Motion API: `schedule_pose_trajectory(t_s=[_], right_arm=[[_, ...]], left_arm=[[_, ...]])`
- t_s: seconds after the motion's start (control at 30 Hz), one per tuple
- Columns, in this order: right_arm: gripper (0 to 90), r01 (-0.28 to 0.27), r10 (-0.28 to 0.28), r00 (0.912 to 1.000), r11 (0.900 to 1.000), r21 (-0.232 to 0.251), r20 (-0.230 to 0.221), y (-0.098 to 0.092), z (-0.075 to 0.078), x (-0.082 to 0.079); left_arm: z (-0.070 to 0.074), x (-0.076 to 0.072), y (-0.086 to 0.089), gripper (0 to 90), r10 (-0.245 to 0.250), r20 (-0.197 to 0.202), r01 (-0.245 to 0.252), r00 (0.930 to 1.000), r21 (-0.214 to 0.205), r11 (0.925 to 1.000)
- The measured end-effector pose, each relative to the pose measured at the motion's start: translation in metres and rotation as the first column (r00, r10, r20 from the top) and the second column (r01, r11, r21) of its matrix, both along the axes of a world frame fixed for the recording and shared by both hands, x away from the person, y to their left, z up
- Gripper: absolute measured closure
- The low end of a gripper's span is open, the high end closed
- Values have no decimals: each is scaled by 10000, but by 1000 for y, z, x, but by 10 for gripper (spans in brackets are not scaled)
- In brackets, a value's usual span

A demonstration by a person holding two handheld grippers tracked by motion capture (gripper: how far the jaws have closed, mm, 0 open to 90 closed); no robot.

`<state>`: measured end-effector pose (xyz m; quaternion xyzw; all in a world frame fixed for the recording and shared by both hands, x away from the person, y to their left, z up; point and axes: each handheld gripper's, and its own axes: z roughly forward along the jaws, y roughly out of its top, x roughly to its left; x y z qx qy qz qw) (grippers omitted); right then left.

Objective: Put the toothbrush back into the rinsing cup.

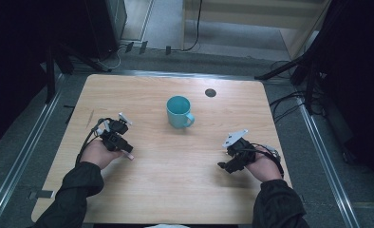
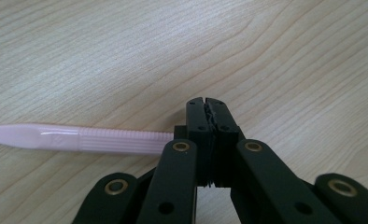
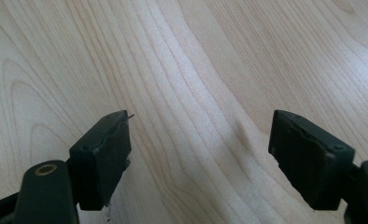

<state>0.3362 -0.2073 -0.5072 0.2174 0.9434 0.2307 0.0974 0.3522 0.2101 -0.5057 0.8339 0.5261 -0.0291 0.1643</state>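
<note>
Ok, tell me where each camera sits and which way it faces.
High view: above the person's side, looking forward and down on the table and teal mug; both forearms and tongs show.
Left gripper view: rides the left tongs, shut on a pink stick.
Right gripper view: rides the right tongs, open over bare wood.
Shared: pink stick and wooden tabletop.

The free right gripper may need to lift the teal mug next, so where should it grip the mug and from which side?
Grip the teal mug by its rim wall, coming straight down from above with one of the fingers inside. It stands upright with its mouth open, and the handle points toward the right gripper, whose jaws are open. The handle loop looks small, likely a less secure hold.
</note>
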Motion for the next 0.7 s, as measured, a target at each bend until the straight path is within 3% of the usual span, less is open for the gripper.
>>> schedule_pose_trajectory(t_s=[0.7], right_arm=[[208,62,-62,10000,10000,29,-6,-2,1,0]], left_arm=[[-4,-16,23,884,330,-510,-322,9982,149,9994]])
